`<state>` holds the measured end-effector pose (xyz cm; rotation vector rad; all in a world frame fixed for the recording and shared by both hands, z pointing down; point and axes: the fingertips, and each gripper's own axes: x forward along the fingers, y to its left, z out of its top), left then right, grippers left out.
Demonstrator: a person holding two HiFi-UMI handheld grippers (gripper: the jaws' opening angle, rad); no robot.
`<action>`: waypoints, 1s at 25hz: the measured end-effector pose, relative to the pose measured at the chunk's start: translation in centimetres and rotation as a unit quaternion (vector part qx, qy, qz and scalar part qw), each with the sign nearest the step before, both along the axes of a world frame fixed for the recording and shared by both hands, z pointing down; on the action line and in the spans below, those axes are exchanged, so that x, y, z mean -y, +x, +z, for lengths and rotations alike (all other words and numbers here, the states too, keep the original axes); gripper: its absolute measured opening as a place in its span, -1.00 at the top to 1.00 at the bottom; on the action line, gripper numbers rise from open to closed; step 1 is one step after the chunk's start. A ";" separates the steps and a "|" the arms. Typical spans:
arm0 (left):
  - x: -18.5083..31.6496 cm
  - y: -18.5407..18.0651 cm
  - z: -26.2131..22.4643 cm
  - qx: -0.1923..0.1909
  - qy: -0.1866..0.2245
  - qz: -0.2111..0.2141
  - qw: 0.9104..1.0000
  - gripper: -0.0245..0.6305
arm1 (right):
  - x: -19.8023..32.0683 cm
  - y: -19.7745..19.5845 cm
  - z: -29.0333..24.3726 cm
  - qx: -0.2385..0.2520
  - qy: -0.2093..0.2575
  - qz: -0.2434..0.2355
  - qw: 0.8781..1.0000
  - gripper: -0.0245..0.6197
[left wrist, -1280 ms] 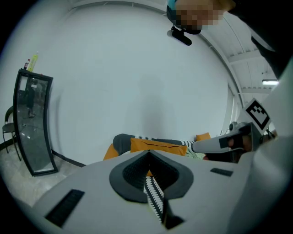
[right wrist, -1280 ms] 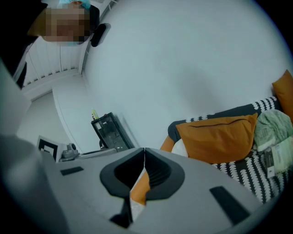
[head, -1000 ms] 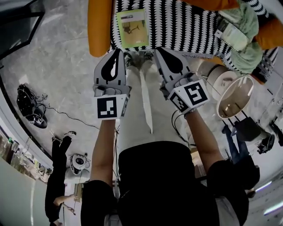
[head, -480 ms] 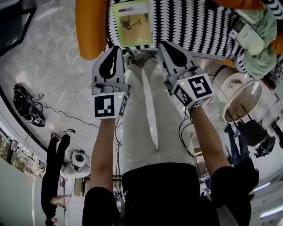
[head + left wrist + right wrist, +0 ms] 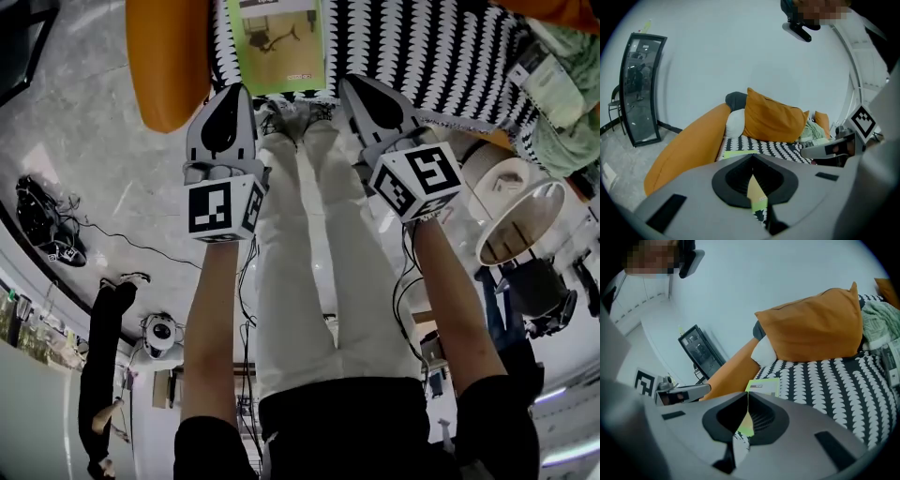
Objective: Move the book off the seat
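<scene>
book point(image 5: 279, 42), green-covered and flat, lies on the seat point(image 5: 422, 47) just ahead of both grippers, a little nearer the left gripper point(image 5: 234, 87) than the right gripper point(image 5: 348, 81), and touched by neither. the left gripper is pinched together, its two jaws meeting at the tip with nothing gripped. through the hollow behind that tip its own view shows a strip of the book further on. the right gripper is the same, jaws pressed closed on nothing, with the book showing ahead of it and slightly towards its left. both point forward and down at the seat's front edge, side by side, with the person's light trousers point(image 5: 309, 262) between them.

the seat wears a black-and-white patterned cover. an orange armrest point(image 5: 169, 56) runs along just outside the left gripper. beyond the book, further from the grippers, an orange cushion point(image 5: 815, 326) leans at the back with a small white cushion point(image 5: 765, 351) beside it. off to the right gripper's far side a pale green blanket point(image 5: 879, 326) is bunched on the seat. well away past the left gripper, a curved dark glass panel point(image 5: 642, 89) stands on the floor.
</scene>
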<state>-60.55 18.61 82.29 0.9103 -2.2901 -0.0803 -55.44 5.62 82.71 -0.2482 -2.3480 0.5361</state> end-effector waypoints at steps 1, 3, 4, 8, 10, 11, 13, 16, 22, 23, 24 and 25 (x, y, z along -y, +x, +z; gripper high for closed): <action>-0.2 -0.1 0.8 -0.006 0.000 -0.006 1.000 0.89 | 0.1 0.1 0.8 -0.006 0.000 -0.002 1.000 0.88; -0.5 -0.2 2.3 -0.015 0.001 -0.016 1.000 0.89 | 0.3 0.2 2.3 -0.016 0.002 -0.006 1.000 0.88; -0.6 -0.2 2.9 -0.020 0.003 -0.019 1.000 0.89 | 0.3 0.3 3.0 -0.020 0.003 -0.008 1.000 0.88; -1.0 0.1 5.6 -0.041 -0.013 -0.025 0.999 0.89 | 0.2 0.4 5.0 -0.036 -0.001 -0.009 0.999 0.88; -1.4 0.2 7.0 -0.051 -0.029 -0.033 0.998 0.89 | -0.2 0.2 5.9 -0.040 -0.007 -0.013 0.999 0.88; -1.6 0.2 7.8 -0.057 -0.036 -0.037 0.997 0.89 | -0.5 0.1 6.4 -0.041 -0.009 -0.018 0.999 0.88; -1.7 0.5 9.4 -0.068 -0.053 -0.038 0.996 0.89 | -0.9 0.1 7.6 -0.048 -0.010 -0.029 0.998 0.88; -1.6 1.1 11.5 -0.086 -0.077 -0.029 0.993 0.89 | -1.4 0.6 9.6 -0.072 -0.007 -0.046 0.996 0.88; -1.7 0.8 14.1 -0.112 -0.093 -0.029 0.989 0.89 | -2.0 1.0 11.5 -0.095 -0.012 -0.064 0.993 0.88; -1.7 0.8 14.6 -0.119 -0.097 -0.027 0.988 0.89 | -2.1 1.0 11.7 -0.097 -0.013 -0.063 0.993 0.88; -1.6 0.8 15.1 -0.125 -0.102 -0.026 0.987 0.89 | -2.0 0.9 11.9 -0.099 -0.014 -0.061 0.993 0.88; -1.7 0.7 15.5 -0.131 -0.107 -0.025 0.985 0.89 | -2.0 0.7 12.1 -0.101 -0.016 -0.059 0.993 0.88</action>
